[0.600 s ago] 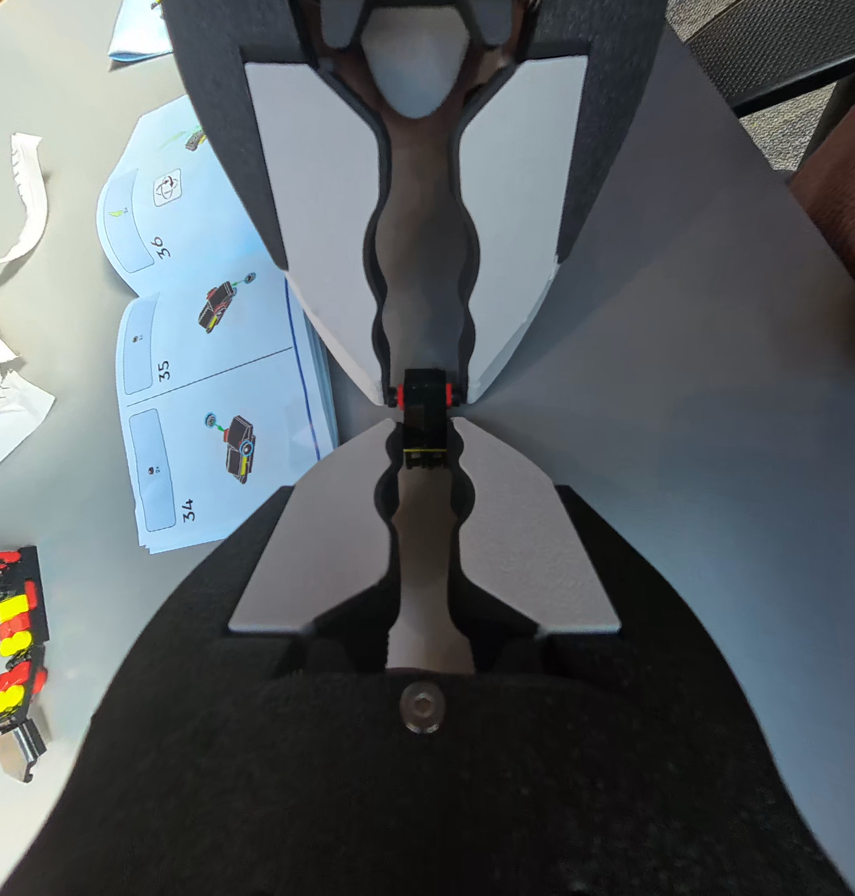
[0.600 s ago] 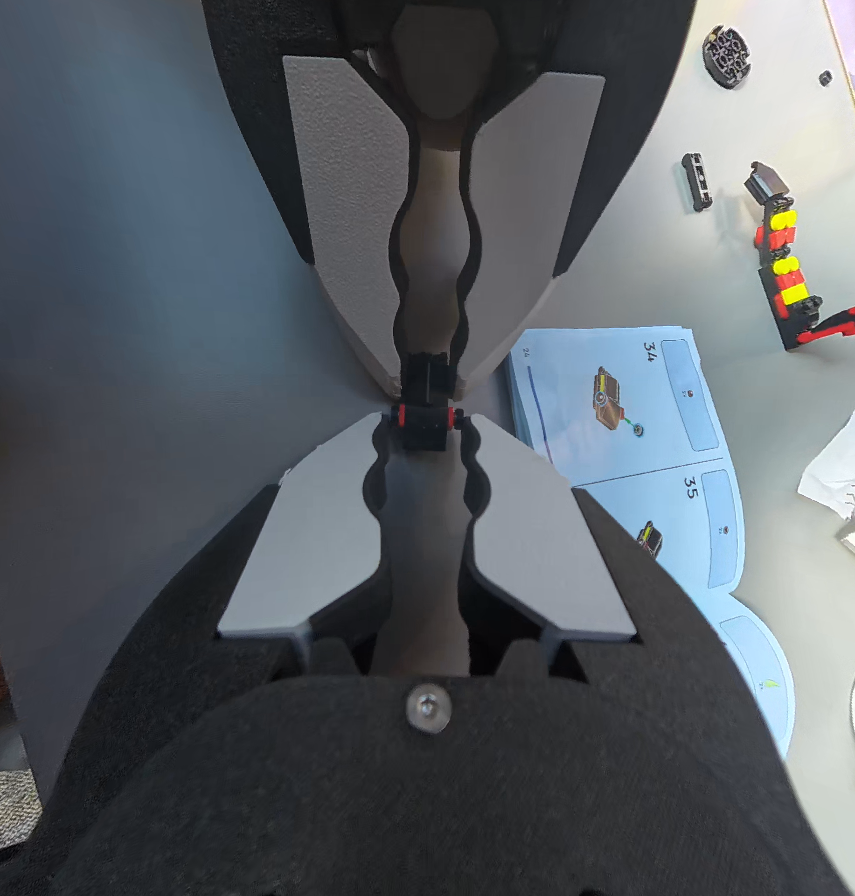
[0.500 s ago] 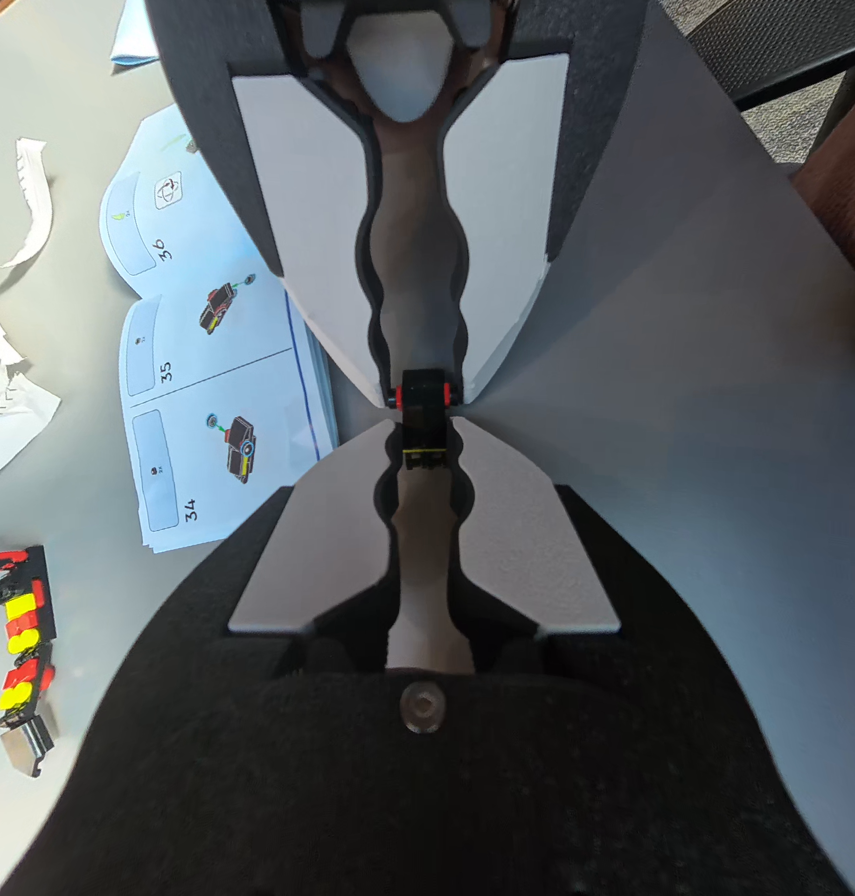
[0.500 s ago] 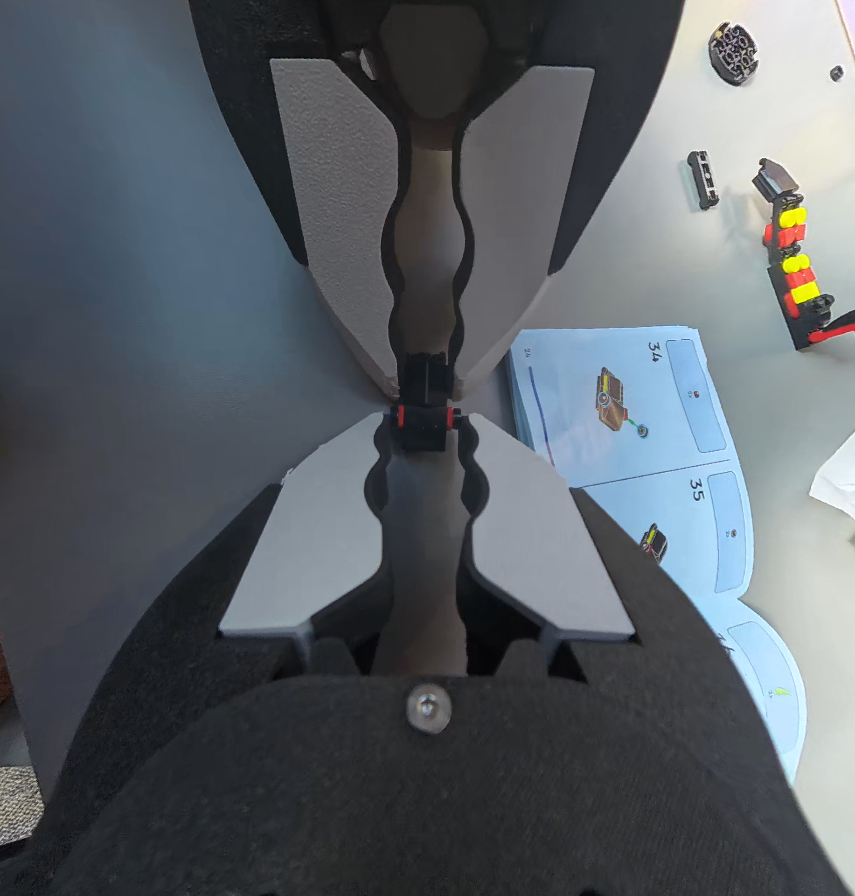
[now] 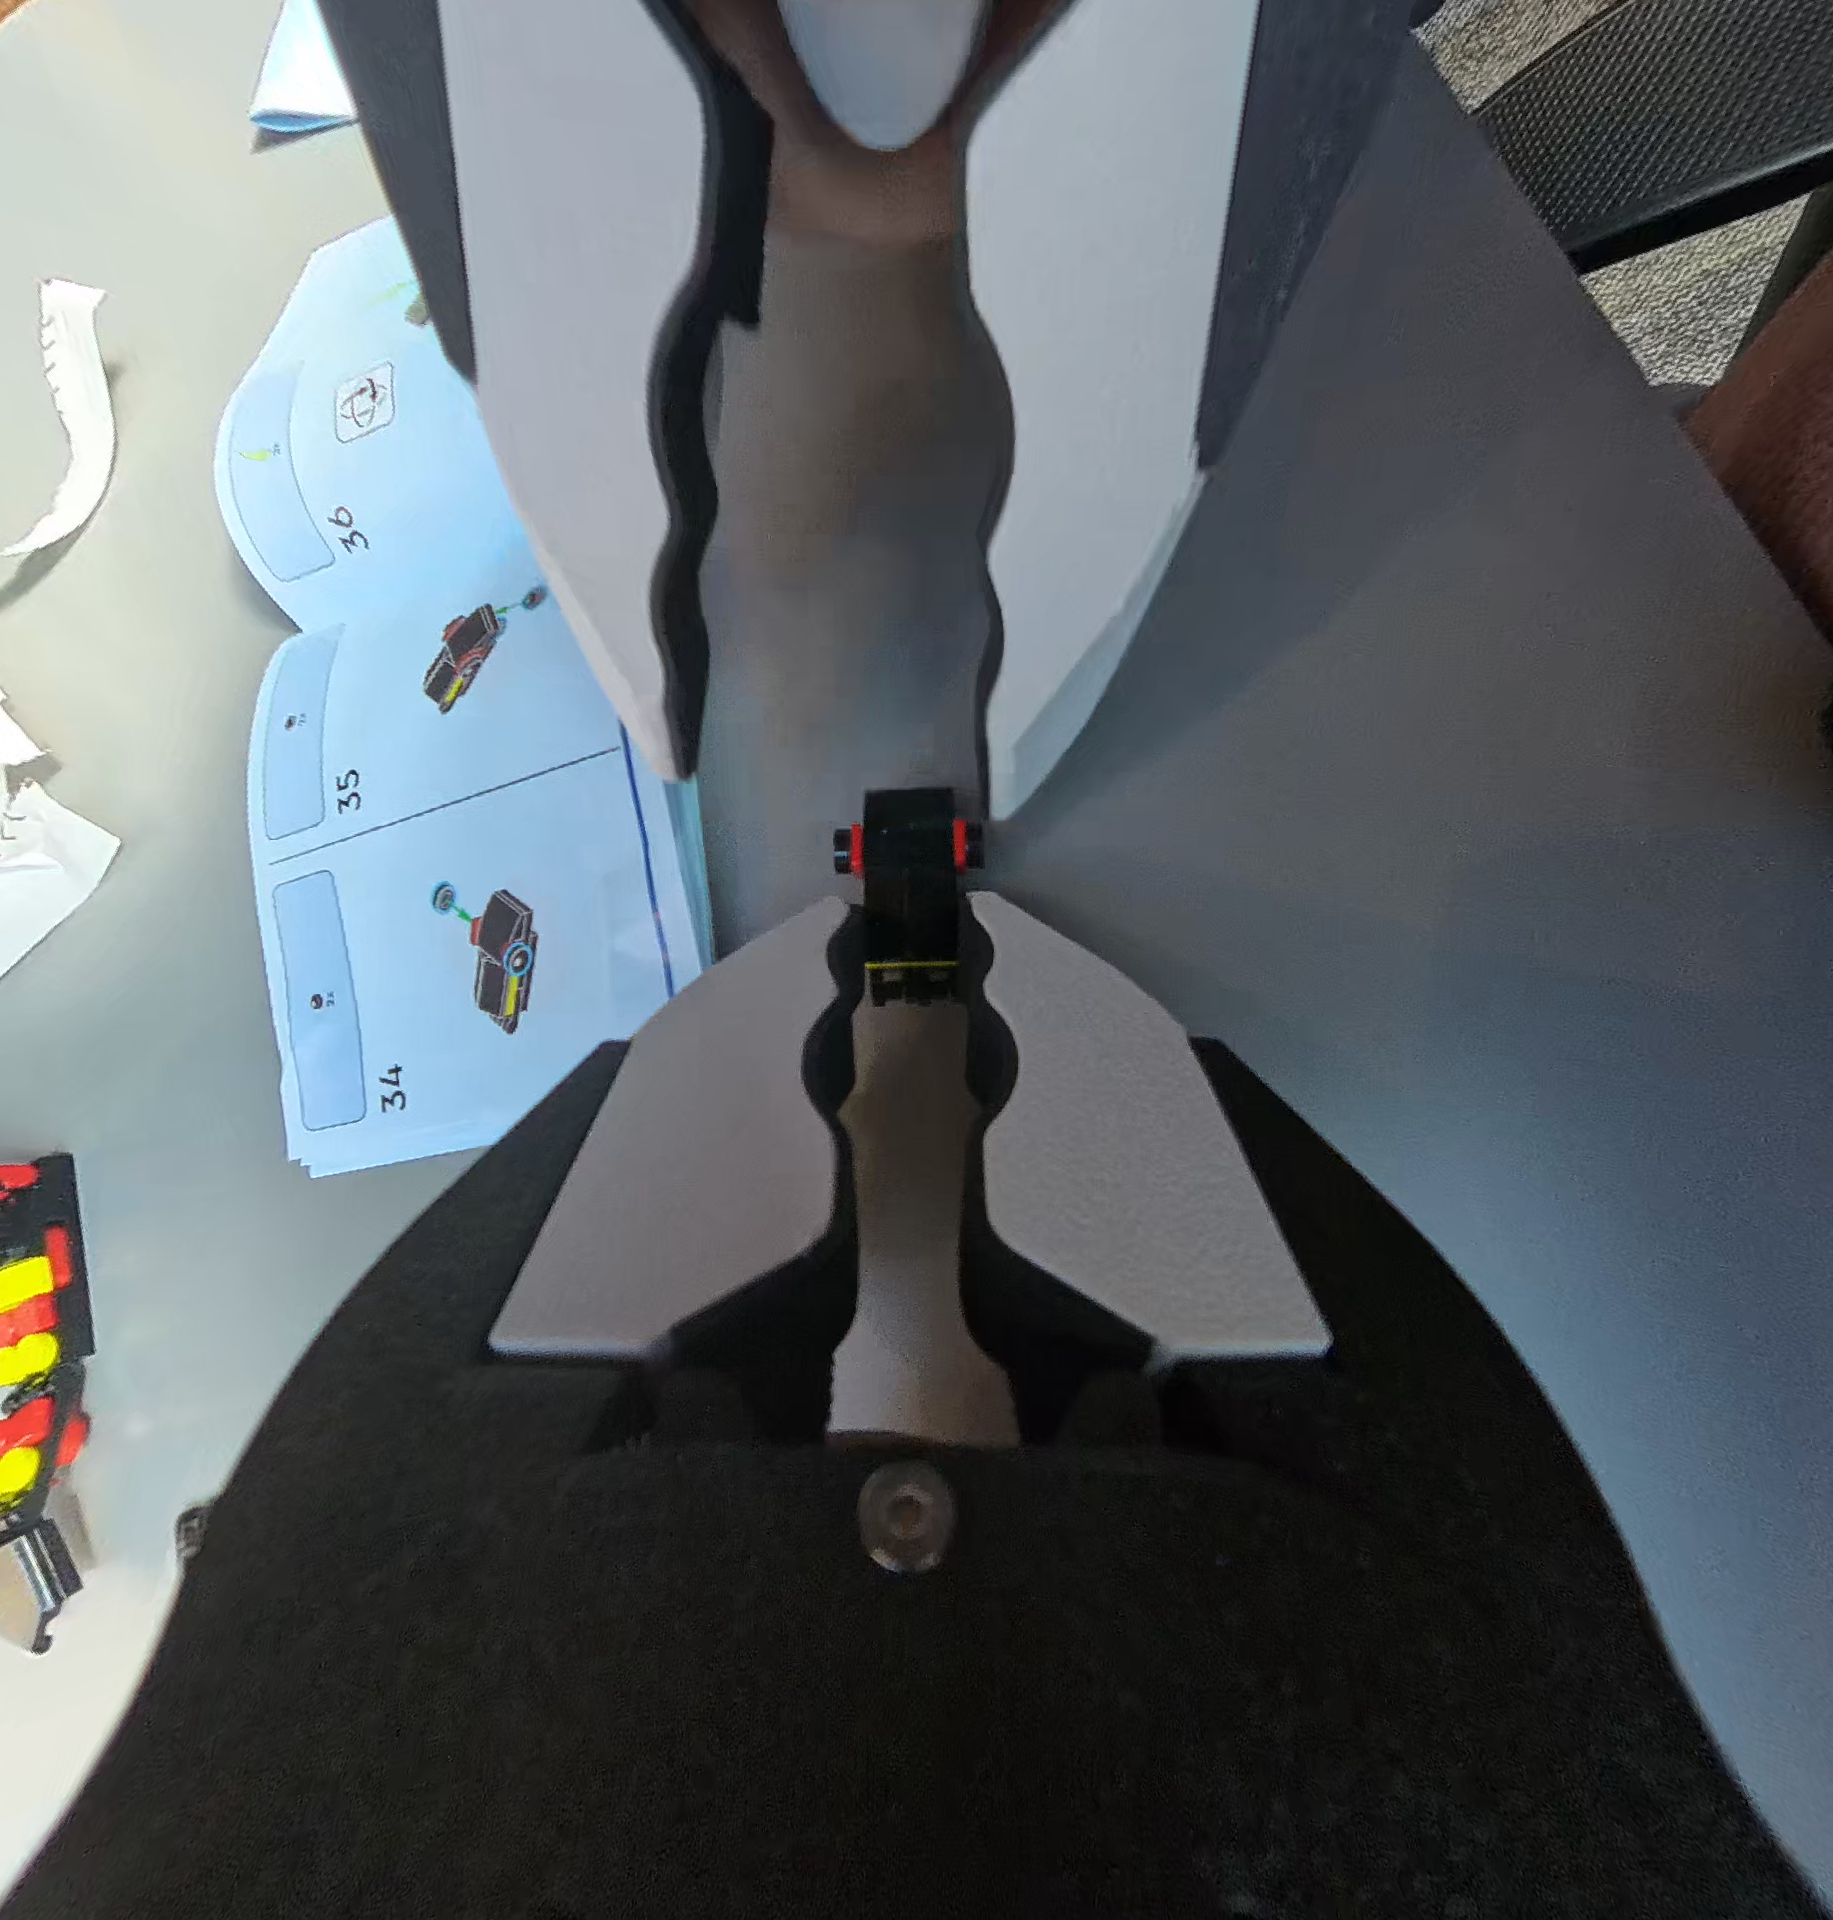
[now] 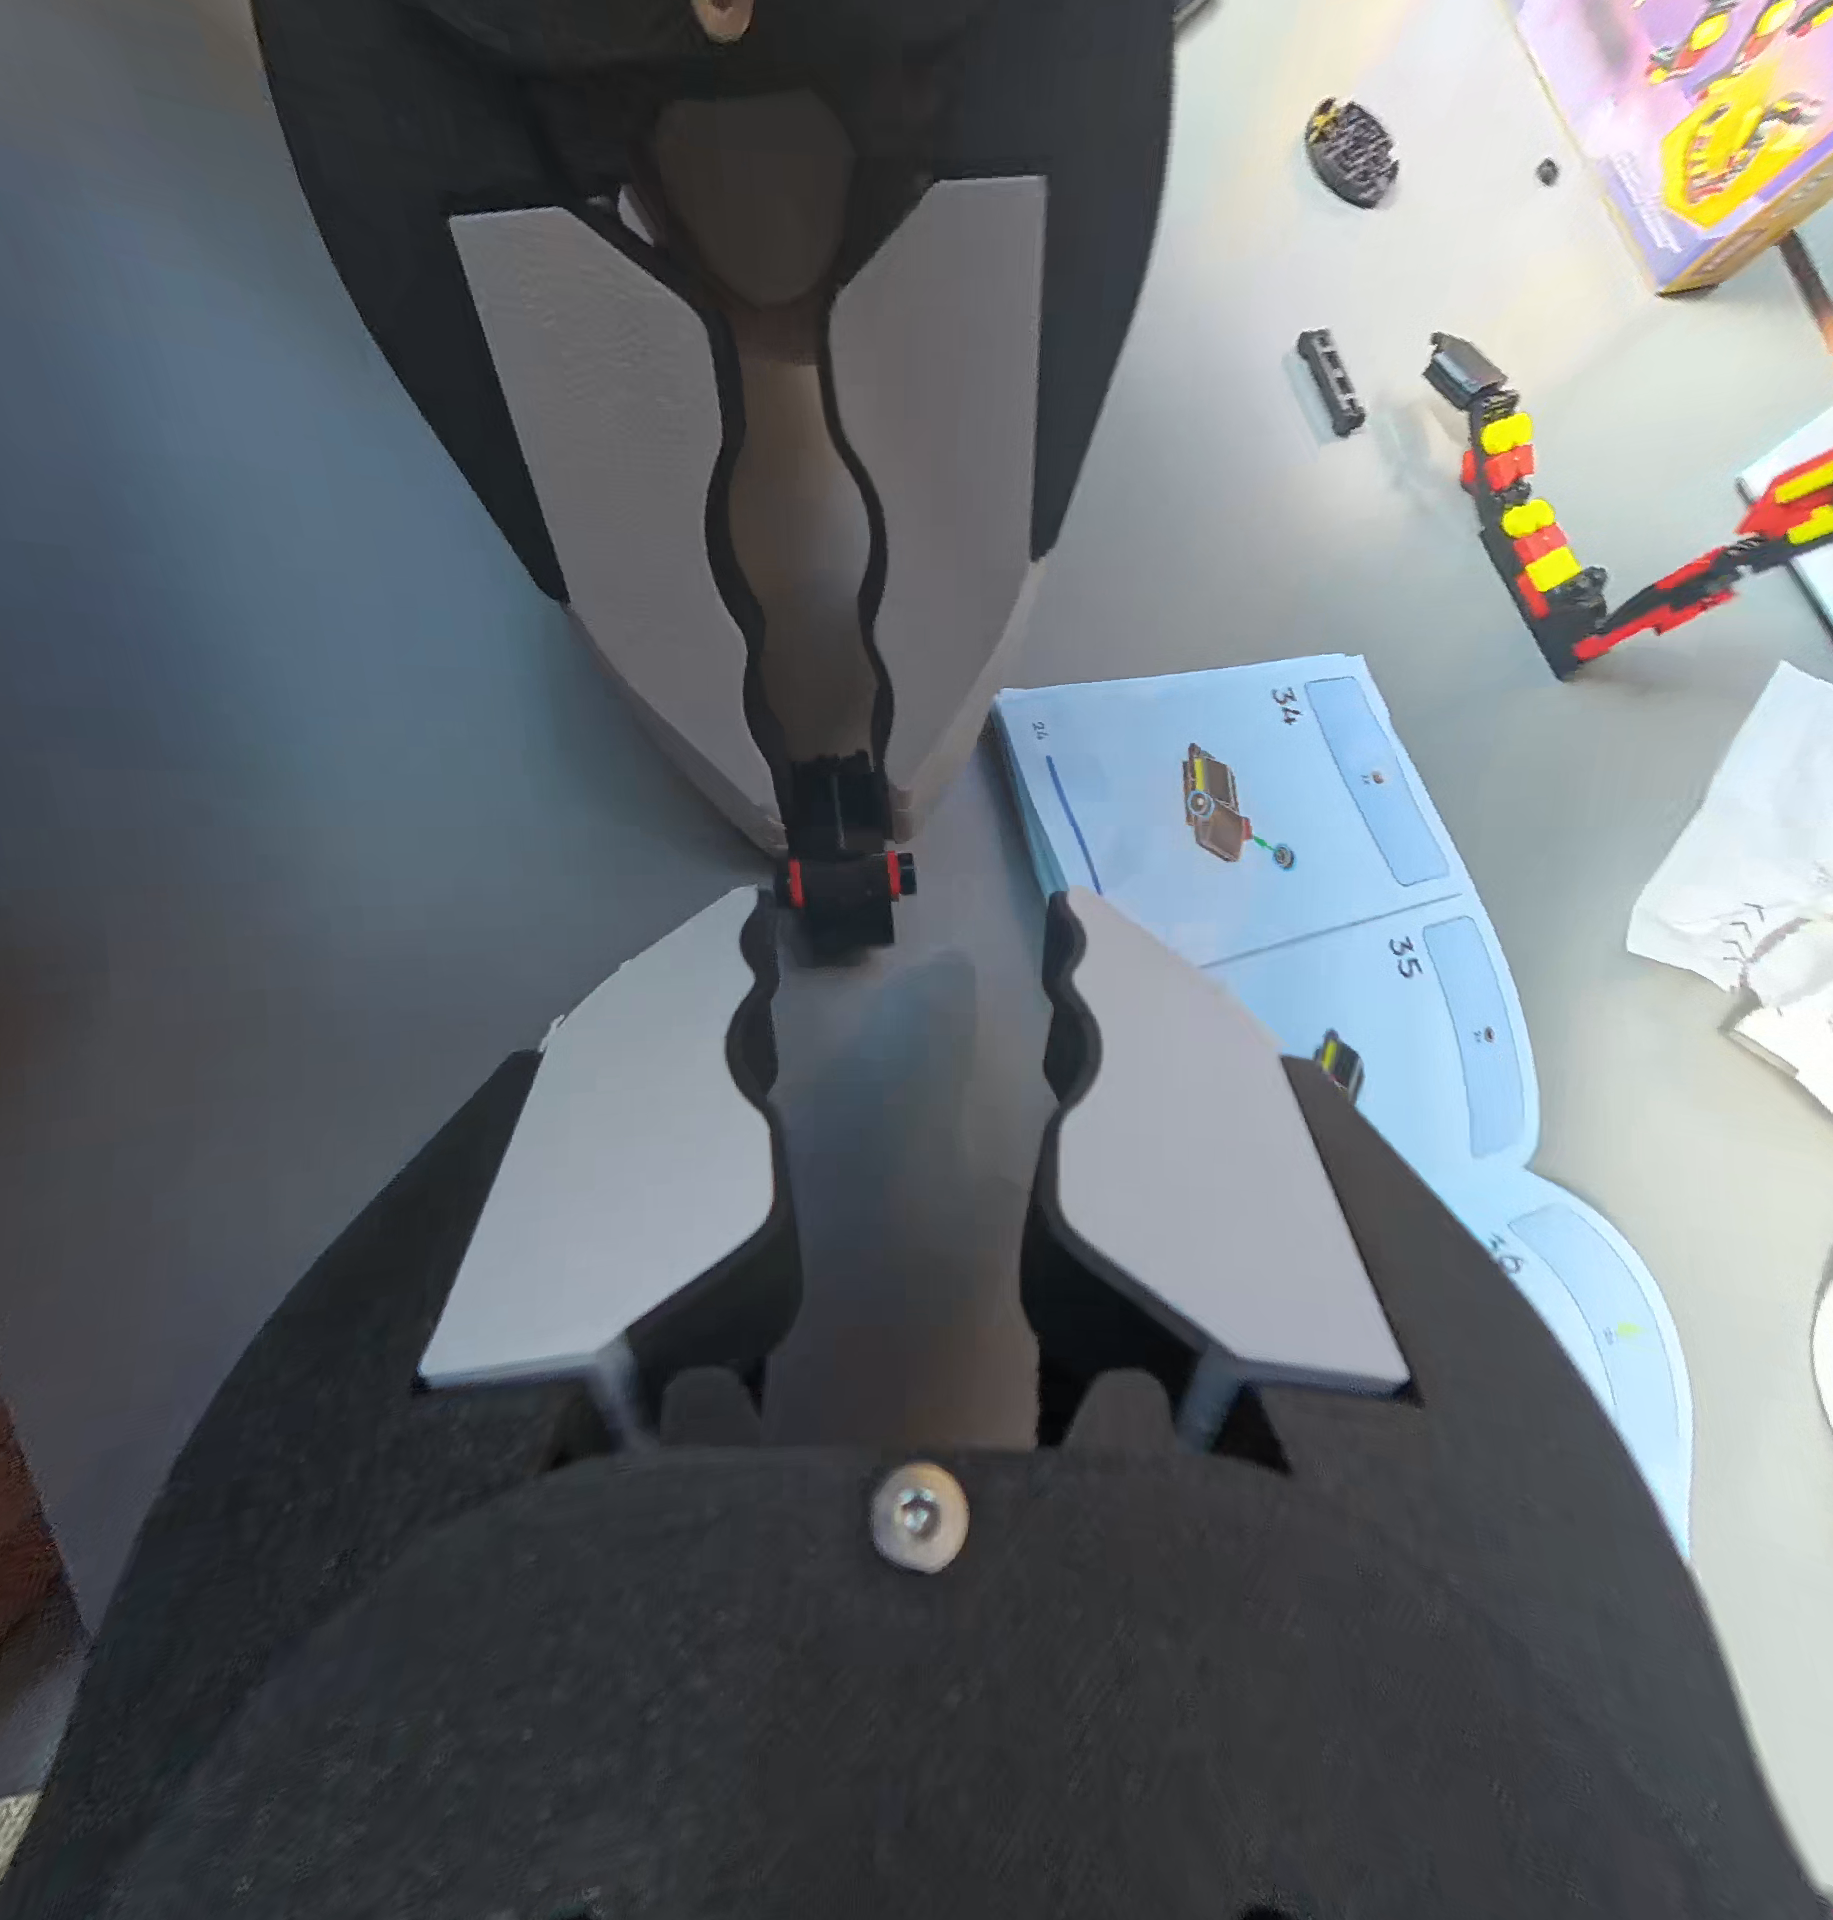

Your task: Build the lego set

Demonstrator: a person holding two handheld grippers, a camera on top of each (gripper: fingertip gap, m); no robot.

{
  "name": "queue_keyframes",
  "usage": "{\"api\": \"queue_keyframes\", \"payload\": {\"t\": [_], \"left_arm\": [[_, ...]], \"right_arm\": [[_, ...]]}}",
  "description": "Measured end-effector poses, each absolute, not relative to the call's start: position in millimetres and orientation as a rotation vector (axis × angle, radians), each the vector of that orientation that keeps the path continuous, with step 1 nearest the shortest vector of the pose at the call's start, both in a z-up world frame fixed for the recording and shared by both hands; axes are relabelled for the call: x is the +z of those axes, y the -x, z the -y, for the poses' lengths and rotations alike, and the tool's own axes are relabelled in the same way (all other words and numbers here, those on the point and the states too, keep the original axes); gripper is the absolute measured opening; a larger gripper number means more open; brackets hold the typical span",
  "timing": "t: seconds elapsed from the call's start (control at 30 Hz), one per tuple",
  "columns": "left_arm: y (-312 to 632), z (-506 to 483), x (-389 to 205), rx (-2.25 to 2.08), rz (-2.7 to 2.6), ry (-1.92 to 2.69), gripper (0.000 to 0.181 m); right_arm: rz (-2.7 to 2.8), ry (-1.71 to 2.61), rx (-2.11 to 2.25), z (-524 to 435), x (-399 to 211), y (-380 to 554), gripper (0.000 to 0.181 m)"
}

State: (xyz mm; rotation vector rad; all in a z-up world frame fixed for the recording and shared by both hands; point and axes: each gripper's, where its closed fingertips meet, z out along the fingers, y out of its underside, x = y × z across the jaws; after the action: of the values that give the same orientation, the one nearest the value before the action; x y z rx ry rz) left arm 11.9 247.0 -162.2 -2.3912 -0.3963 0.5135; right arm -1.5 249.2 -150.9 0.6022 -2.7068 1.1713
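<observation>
Your desk point(image 6: 216, 468) is a smooth, matt grey sheet, and both tools meet over it tip to tip. The left tool point(image 5: 907, 940), with flat pale-grey fingers, wavy black inner pads and a black felt-like body, is pinched tight on the small black lego assembly point(image 5: 910, 894). That blocky piece has a red axle stub at each side and a thin yellow stripe near its held end, and it hangs above the desk between the two tools. The right tool point(image 6: 907, 904) stands wide apart with nothing in it. In the right wrist view its left fingertip point(image 6: 751, 914) sits just beside the assembly, though you cannot tell from here whether they touch.

In that same view, the pale-blue instruction booklet point(image 6: 1307, 883) lies open at about 3 o'clock from the assembly, partly covered by the right finger. Crumpled white paper point(image 6: 1785, 894) lies further out the same way. At about 2 o'clock a long black build studded with red and yellow bricks point(image 6: 1525, 520) rests flat. A purple printed box point(image 6: 1722, 125) sits at the far corner around 1 o'clock, with a round black tyre point(image 6: 1353, 151) and a short black ribbed piece point(image 6: 1330, 380) loose nearby.
</observation>
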Motion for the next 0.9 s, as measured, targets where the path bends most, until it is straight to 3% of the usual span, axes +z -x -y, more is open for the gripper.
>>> {"api": "queue_keyframes", "payload": {"t": [0.23,0.47,0.9], "left_arm": [[-35.0,-257.6,-148.2,0.176,0.677,2.216,0.016],[-35.1,-258.0,-155.5,0.219,0.697,2.27,0.016],[-72.3,-215.4,-97.9,0.445,1.037,1.725,0.017]], "right_arm": [[2.668,-0.208,1.279,-327.3,-120.7,63.4,0.04],[2.575,0.113,1.396,-374.6,-115.6,101.8,0.038],[2.525,-0.223,1.646,-320.2,-93.8,53.8,0.035]]}}
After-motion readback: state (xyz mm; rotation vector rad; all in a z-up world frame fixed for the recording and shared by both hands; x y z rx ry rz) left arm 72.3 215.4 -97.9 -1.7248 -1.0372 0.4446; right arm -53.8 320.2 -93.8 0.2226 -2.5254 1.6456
